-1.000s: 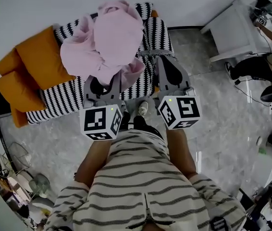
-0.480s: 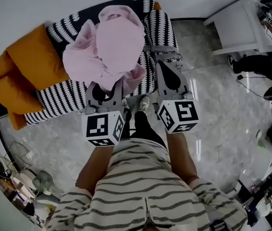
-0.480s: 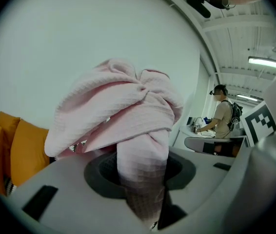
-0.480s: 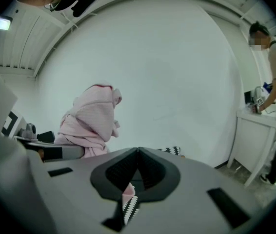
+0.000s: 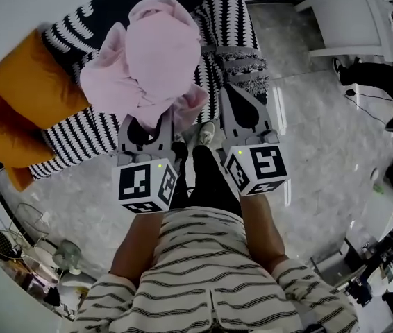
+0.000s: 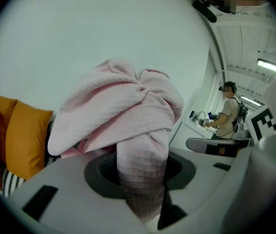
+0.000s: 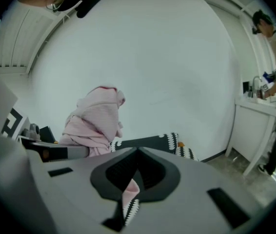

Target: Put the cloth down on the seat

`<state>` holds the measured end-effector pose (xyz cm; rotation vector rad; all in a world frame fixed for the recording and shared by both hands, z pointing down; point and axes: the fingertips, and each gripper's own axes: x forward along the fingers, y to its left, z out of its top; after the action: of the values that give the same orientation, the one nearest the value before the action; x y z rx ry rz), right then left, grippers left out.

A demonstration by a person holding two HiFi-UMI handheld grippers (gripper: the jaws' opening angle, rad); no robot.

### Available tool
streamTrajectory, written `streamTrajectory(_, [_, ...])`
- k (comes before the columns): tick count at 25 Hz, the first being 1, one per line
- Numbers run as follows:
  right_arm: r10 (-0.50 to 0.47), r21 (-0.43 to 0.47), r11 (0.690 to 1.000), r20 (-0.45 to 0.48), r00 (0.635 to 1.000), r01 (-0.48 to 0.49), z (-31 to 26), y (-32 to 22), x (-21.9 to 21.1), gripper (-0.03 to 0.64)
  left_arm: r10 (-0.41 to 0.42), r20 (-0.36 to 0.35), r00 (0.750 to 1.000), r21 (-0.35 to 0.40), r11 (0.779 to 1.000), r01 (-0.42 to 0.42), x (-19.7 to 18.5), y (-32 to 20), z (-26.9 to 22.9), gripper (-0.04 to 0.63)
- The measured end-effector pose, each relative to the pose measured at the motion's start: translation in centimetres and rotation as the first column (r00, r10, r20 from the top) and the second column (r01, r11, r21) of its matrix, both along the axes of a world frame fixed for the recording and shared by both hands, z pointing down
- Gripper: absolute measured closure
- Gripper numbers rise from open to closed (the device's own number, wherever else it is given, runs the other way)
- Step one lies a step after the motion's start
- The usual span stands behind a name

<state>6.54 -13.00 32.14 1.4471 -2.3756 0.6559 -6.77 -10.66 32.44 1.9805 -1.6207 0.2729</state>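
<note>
Pink cloth (image 5: pixel 151 57) is bunched in a big wad at the upper middle of the head view. It hangs off the left gripper (image 5: pixel 149 125), whose jaws are clamped on a twisted neck of the fabric. It sits over the black-and-white striped sofa seat (image 5: pixel 235 30), but I can't tell whether the bottom of the wad is touching it. The right gripper (image 5: pixel 232 97) is just to the right with its jaws together. There's a sliver of pink and stripes in the slit, but it doesn't look like it's holding anything.

My take on doing this bit well: get the wad resting on the striped cover before letting go, so it doesn't flop off the front edge. Aim for the middle of the seat, away from the orange cushions (image 5: pixel 33 92) at the left. Then open wide and back straight out, since that waffle weave could snag on the pads.
</note>
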Motion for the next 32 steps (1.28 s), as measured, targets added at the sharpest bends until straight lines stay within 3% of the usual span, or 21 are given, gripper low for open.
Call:
streamTrajectory(7, [-0.004, -0.061, 0.998, -0.009, 1.0, 0.003, 4.2, 0.9, -1.1, 0.604, -0.012, -0.02, 1.0, -0.066, 0.998, 0.01, -0.8, 0.6, 4.0, 0.44])
streamTrajectory(17, [0.035, -0.12, 0.992, -0.013, 0.999, -0.037, 10.1, 0.4, 0.7, 0.603, -0.052, -0.046, 0.998, -0.142, 0.989, 0.045, 0.2, 0.0, 10.3, 0.44])
streamTrajectory(32, [0.029, -0.204, 0.978, -0.024, 0.999, -0.033, 17.0, 1.1, 1.0, 0.603, -0.067, -0.046, 0.997, -0.231, 0.971, 0.055, 1.2, 0.5, 17.4, 0.439])
